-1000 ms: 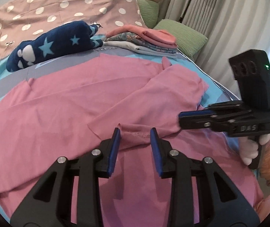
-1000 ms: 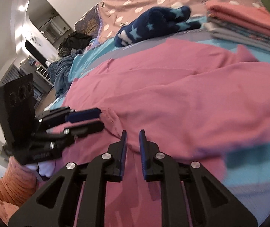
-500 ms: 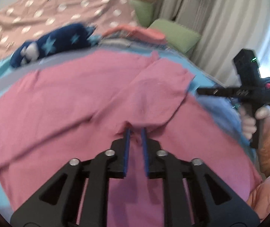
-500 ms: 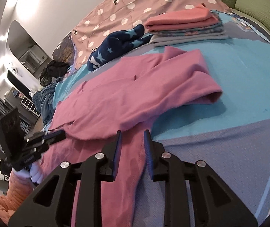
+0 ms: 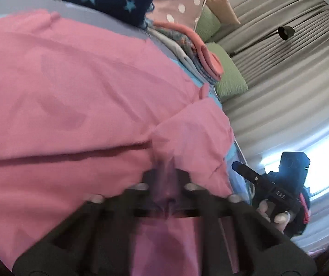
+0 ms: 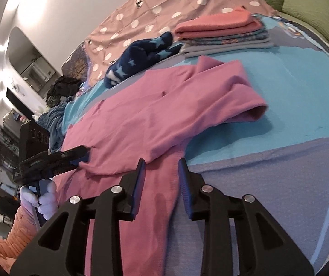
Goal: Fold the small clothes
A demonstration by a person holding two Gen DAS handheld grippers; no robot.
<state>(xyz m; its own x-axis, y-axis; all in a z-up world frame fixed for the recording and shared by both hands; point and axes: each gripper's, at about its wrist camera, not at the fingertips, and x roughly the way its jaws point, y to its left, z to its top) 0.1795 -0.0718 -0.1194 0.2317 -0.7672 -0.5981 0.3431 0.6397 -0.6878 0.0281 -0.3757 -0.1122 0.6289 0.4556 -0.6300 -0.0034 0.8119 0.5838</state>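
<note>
A pink long-sleeved garment (image 6: 164,105) lies spread on the bed, one sleeve folded across its body. My left gripper (image 5: 165,174) is shut on a fold of this pink cloth (image 5: 83,92), which bunches over its fingertips and hides them. The right wrist view shows that left gripper (image 6: 83,156) biting the garment's near-left edge. My right gripper (image 6: 161,168) hovers over the garment's lower right hem with its jaws opening. The hem edge lies between the fingers, and the pads do not press on it. In the left wrist view the right gripper (image 5: 235,165) is beside the bed's edge.
A stack of folded clothes (image 6: 224,34) sits at the far side, a navy star-patterned garment (image 6: 141,55) to its left. Green pillows (image 6: 314,9) and a polka-dot cover (image 6: 164,0) lie behind. Blue-grey bedspread (image 6: 279,92) extends right of the garment. Curtains (image 5: 279,69) hang past the bed.
My left gripper closed on the pink fold, rolled and dipped into the cloth. My right gripper swung over to the garment's right hem and its jaws widened.
</note>
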